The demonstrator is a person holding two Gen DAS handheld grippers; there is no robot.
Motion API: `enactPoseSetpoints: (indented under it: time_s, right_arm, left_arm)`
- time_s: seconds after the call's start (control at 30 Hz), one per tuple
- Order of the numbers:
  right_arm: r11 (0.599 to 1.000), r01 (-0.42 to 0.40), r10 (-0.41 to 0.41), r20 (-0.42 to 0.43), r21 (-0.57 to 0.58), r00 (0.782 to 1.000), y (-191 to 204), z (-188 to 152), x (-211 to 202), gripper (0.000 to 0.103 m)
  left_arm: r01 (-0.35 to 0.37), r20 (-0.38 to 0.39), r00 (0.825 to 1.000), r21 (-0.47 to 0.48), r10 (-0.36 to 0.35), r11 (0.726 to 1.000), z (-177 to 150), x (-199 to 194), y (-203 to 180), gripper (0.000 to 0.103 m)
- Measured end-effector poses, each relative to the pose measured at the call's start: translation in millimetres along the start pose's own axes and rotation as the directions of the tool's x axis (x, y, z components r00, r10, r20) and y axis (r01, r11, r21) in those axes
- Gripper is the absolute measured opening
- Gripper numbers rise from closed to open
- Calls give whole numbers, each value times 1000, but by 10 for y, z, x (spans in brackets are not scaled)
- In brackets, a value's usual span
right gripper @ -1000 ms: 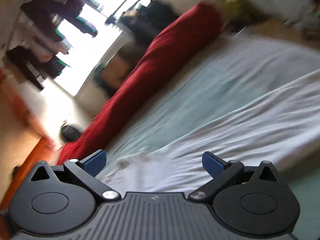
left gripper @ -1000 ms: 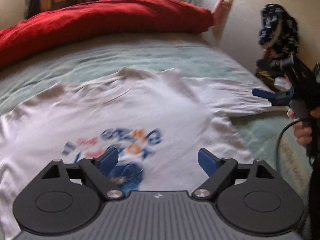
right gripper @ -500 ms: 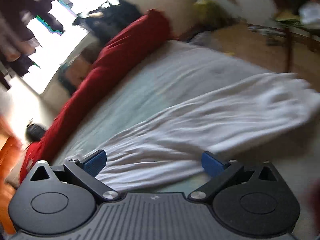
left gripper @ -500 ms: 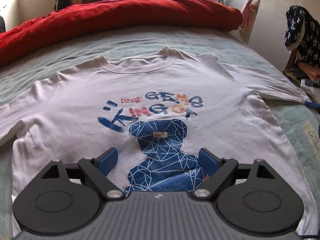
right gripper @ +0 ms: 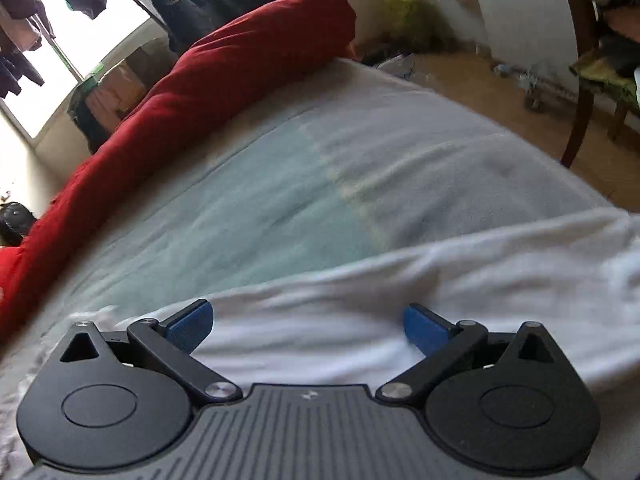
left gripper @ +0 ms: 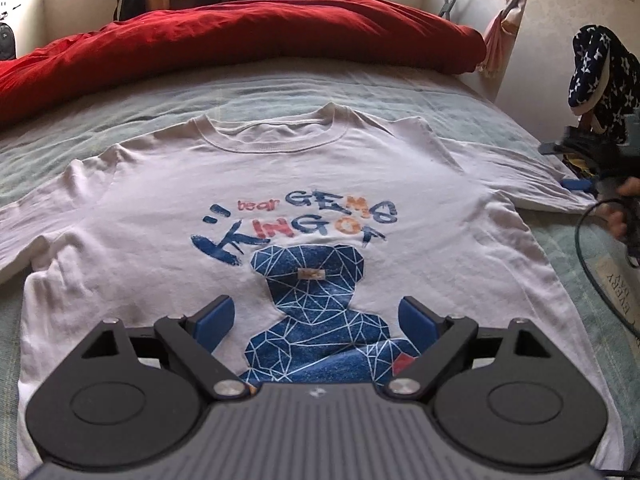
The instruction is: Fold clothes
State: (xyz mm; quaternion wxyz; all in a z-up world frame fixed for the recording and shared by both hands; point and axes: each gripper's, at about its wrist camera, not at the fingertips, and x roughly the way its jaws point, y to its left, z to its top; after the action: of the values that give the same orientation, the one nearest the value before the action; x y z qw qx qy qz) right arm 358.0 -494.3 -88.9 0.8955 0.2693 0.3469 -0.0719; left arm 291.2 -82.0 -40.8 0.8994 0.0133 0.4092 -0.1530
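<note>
A white T-shirt [left gripper: 360, 184] is shown spread flat, print upward, on the bed [left gripper: 120, 120], filling the frame's centre. The left tongs [left gripper: 316, 320] are held released over its lower print. The right tongs [right gripper: 308, 324] are likewise spread apart over what appears to be a sleeve [right gripper: 440, 280], blurred, at lower right.

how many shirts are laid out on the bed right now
1: a white cotton t-shirt with a blue bear print lies spread flat, front up, in the middle of the pale green bed sheet. Anything under the red duvet would be hidden.
</note>
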Motion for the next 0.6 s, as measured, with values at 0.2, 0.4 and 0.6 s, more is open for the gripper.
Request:
enactPoseSetpoints:
  time_s: [0.2, 0.4, 0.6]
  right_arm:
    - [983, 139, -137, 25, -120, 990, 157, 44, -133, 103]
    - [921, 253, -268, -12, -295, 963, 81, -439, -324, 103]
    - [930, 216, -231, -16, -297, 973, -69, -611, -646, 103]
  left_arm:
    - [30, 29, 999, -5, -30, 1000, -17, -118, 1, 89]
    - [44, 23, 999, 3, -44, 999, -82, -162, -78, 90]
    - [53, 26, 998, 11, -53, 999, -111, -222, -85, 90]
